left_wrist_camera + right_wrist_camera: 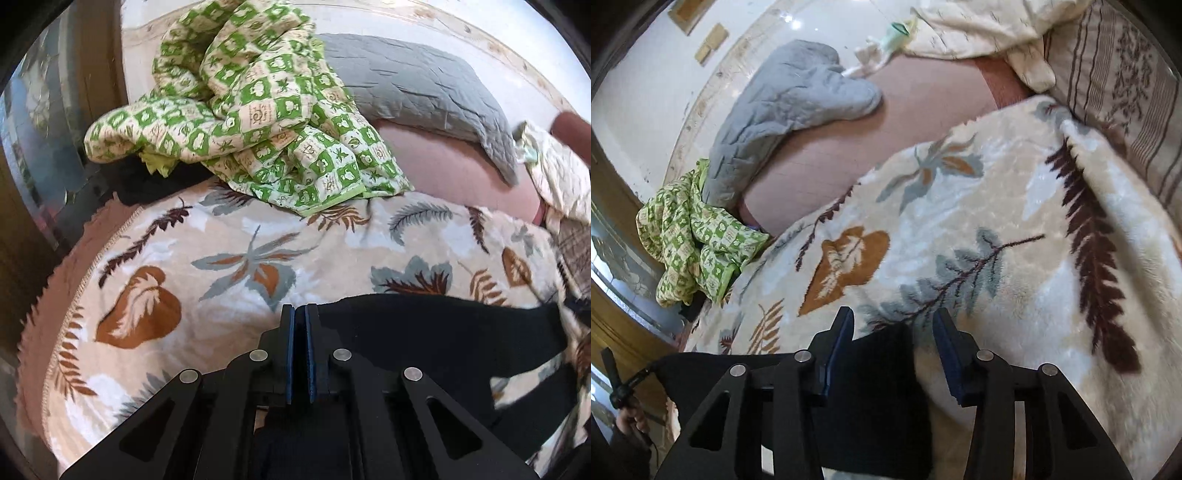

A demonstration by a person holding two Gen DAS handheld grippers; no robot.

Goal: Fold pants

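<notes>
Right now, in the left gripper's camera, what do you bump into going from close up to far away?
left gripper → black pants → leafy blanket → green checkered quilt → wall.

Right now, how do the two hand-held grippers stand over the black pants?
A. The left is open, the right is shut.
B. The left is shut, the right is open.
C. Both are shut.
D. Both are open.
B: the left hand-held gripper has its blue pads pressed together at the edge of the black pants, while the right hand-held gripper shows a wide gap between its fingers.
</notes>
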